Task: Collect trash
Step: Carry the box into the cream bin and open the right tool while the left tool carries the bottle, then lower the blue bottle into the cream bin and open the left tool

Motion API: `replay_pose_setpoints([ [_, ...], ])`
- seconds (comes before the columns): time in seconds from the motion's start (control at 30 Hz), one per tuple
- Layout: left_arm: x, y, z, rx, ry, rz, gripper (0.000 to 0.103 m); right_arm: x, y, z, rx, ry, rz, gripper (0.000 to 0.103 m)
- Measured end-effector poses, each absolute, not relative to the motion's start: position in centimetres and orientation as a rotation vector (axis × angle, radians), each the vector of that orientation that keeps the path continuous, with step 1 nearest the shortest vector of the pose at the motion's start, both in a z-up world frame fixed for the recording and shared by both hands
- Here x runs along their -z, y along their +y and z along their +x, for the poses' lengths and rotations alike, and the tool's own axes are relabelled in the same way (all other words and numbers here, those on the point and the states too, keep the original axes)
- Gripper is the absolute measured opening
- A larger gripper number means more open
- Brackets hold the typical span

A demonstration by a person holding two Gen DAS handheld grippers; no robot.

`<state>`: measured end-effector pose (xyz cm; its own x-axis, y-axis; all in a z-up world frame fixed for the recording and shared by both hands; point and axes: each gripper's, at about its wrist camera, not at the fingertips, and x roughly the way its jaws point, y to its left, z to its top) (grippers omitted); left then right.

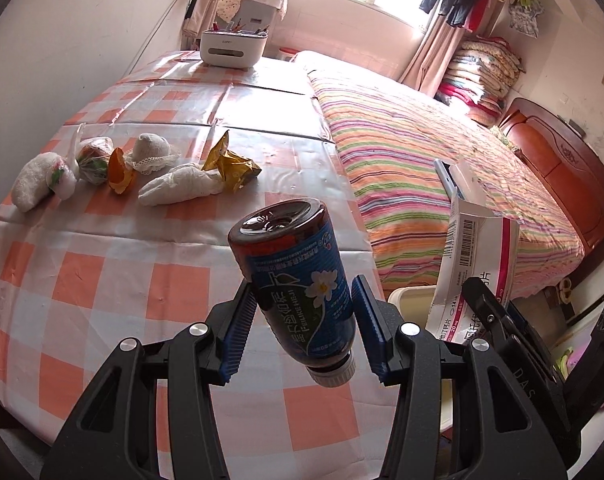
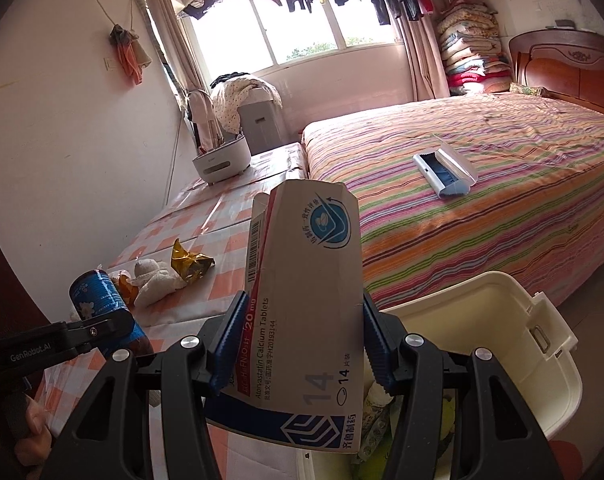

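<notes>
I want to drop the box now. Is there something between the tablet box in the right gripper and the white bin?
Nothing visible blocks it. The right gripper holds the tablet box beside the open white bin, which sits off the table edge. Some trash already lies in its bottom, but the opening is free.

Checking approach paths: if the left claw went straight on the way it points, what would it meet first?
Probably the checked table near the yellow wrapper; the left claw holds a brown bottle and points over bare cloth. Depth is unclear.

Bright daylight from window (image 2: 302, 40), blown-out glare, fisheye bending, dark vignetted corners
</notes>
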<state>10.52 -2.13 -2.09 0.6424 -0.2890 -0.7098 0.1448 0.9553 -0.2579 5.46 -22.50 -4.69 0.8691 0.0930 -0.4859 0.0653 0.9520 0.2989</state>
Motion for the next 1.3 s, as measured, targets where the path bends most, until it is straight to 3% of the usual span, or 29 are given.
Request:
replay_pose_setpoints([
  [0.73,1.4,-10.3,9.5,0.402,0.818,-0.076,0.048,5.4,-29.0,1.4,0.204,0.425,0.45,0.053],
  [1.0,2.4,-13.0,9.1,0.435,0.83,-0.021,0.048,4.6,-32.0,-1.8,0.3,0.238,0.586,0.065],
  [1.3,3.3,-15.4,8.5,0.47,0.837,0.038,0.048,4.6,-33.4,-2.6,0.318,0.188,0.661,0.066],
])
